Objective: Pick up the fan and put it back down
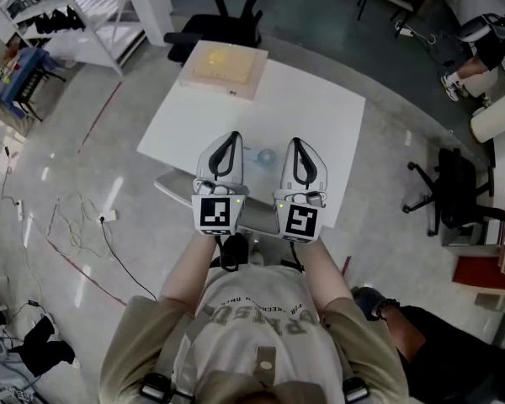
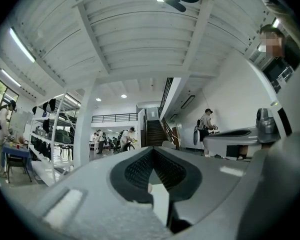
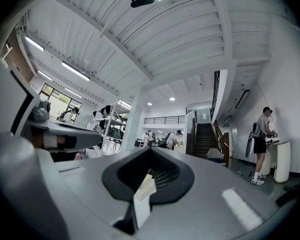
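Note:
A small pale-blue round object [image 1: 265, 155], which looks like the fan, lies on the white table [image 1: 320, 116] near its front edge. My left gripper [image 1: 234, 135] and right gripper [image 1: 295, 141] hang side by side above that edge, one on each side of it and apart from it. Both are shut with nothing between the jaws. In the left gripper view the left gripper [image 2: 152, 149] points slightly upward at the hall and ceiling, its jaws met at the tip. The right gripper [image 3: 151, 149] in its own view shows the same. The fan is in neither gripper view.
A flat beige box [image 1: 223, 67] lies at the table's far edge. A black office chair [image 1: 223, 19] stands behind the table and another [image 1: 450, 192] to its right. White shelving [image 1: 97, 19] and floor cables [image 1: 76, 221] are at the left. People stand far off in the hall.

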Tool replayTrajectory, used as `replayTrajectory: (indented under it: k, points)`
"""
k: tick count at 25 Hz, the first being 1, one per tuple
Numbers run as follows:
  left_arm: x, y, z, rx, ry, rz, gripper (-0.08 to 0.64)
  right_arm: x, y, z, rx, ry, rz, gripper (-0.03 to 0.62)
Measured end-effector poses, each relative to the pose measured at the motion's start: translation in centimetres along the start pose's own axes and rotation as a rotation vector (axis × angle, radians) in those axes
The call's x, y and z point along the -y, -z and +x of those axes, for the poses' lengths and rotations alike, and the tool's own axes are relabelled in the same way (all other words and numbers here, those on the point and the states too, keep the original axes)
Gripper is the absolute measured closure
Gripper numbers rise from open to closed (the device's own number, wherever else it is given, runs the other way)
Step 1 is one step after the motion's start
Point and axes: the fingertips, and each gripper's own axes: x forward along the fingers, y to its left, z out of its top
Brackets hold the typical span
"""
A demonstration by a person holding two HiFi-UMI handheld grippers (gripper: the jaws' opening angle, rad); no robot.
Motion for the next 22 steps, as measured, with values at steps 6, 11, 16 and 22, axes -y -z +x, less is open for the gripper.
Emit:
replayTrajectory:
  k: [6,11,16,22]
  points:
    - [-0.9,0.1,0.0,0.002,-0.007,-0.004,0.551,-0.7,-0.4,0.2,0.007,-0.014,-0.001,0.593]
    - [-1.3,0.4,-0.3,-0.015,-0.004,-0.023,0.551,-1.1,0.0,0.2,-0.008,-0.031,-0.024,0.592]
    - [-1.8,0.3,-0.6,-0.008,-0.007,-0.004,0.551,-1.8,0.1,0.3,-0.013,-0.04,-0.034,0.593]
    - [-2.0,0.4,-0.3,-0.011,-0.007,0.004,0.551,-2.1,0.0,0.8,-0.015,-0.039,-0.017,0.592]
